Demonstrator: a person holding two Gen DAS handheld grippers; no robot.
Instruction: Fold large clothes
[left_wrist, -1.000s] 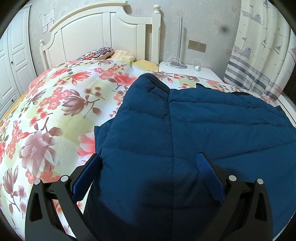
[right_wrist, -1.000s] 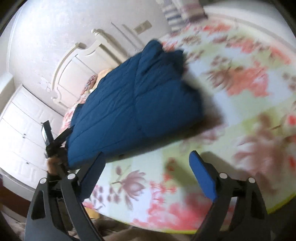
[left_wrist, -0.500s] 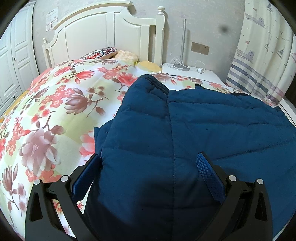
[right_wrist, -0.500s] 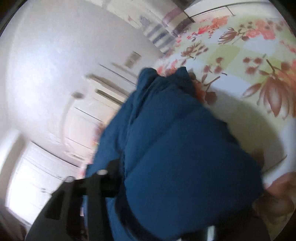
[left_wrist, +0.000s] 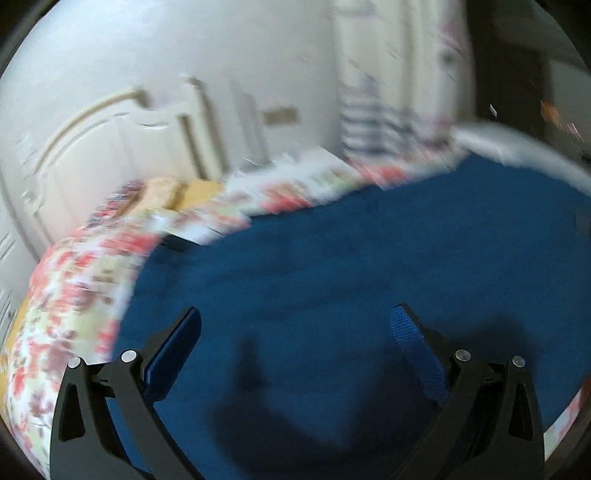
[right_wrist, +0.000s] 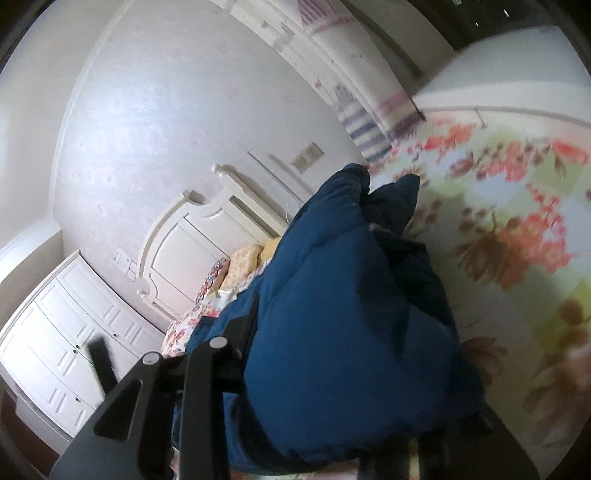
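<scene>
jacket (right_wrist: 332, 314) bunched over right gripper (right_wrist: 332, 424), grip state unclear, probably lifting to fold; left gripper (left_wrist: 295, 325) spread wide, hovering over the jacket.

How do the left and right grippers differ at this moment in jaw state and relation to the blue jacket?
The left gripper hangs over the blue jacket, jaws wide apart and holding nothing. The right gripper has the jacket bunched between its jaws, fabric hiding them, the bundle raised off the floral bedspread. Both have black frames.
</scene>
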